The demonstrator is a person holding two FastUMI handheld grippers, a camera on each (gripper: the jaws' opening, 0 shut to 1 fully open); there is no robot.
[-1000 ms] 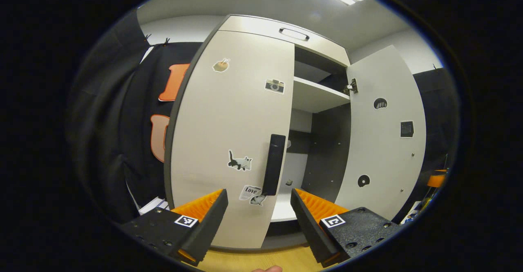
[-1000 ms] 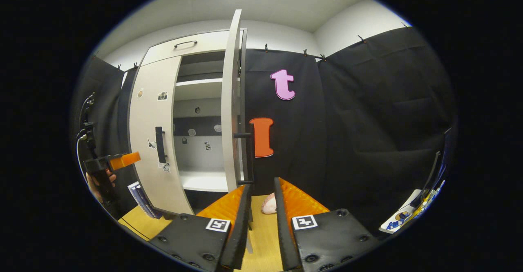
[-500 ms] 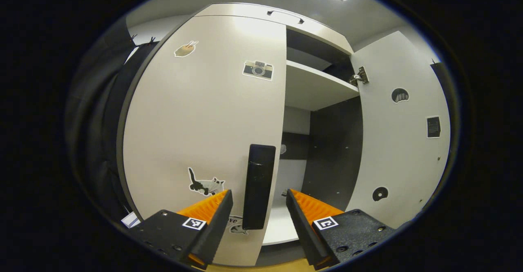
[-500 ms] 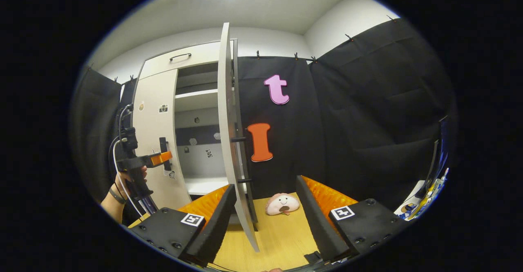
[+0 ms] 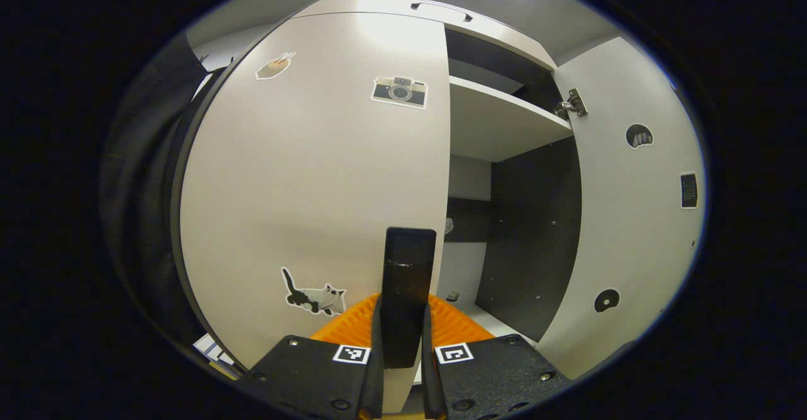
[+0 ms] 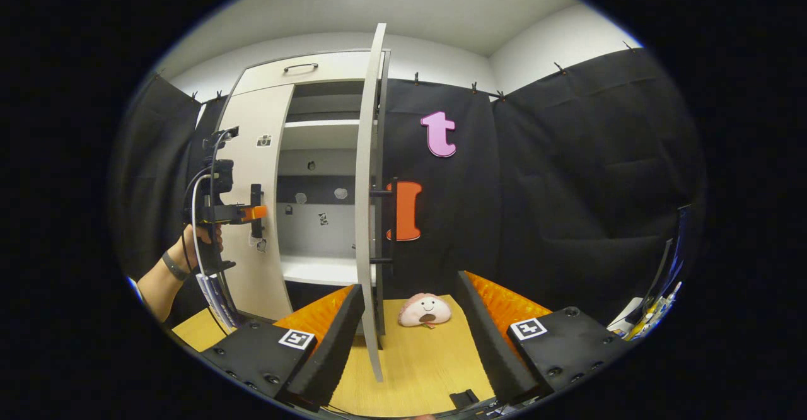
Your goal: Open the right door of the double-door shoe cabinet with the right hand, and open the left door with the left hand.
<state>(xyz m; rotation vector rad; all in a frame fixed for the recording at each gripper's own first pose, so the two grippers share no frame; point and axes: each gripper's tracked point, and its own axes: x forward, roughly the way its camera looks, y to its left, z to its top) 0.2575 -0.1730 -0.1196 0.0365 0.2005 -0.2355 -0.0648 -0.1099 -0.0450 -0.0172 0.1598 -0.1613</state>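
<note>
Change: since a second ago the left gripper [image 5: 400, 369] has moved in from short of the left door [image 5: 315, 174] and narrowed its fingers around the handle [image 5: 408, 287]; half a second ago they were wide apart on either side of it.
Left gripper: fingers press both sides of the handle, bottom centre of the left gripper view; at mid left of the right gripper view a hand [image 6: 203, 238] holds it against the door.
Right gripper: its fingers stand wide apart and hold nothing at bottom centre of the right gripper view [image 6: 410, 332]; a second ago they were nearly together at the right door's [image 6: 369, 205] edge.
Right door: swung out edge-on at the centre of the right gripper view, its free edge between the spread fingers; its inner face fills the right of the left gripper view.
Left door: closed against the cabinet [image 6: 302, 73].
Meaning: the right half looks done; pulling the left door remains, and the grip for it appears set.
Cabinet contents: a shelf [image 5: 498, 123] crosses the upper part; the open compartments look empty of shoes, with only small stickers on the back panel.
Floor: a plush toy [image 6: 425, 309] lies just beyond the right door's foot.
</note>
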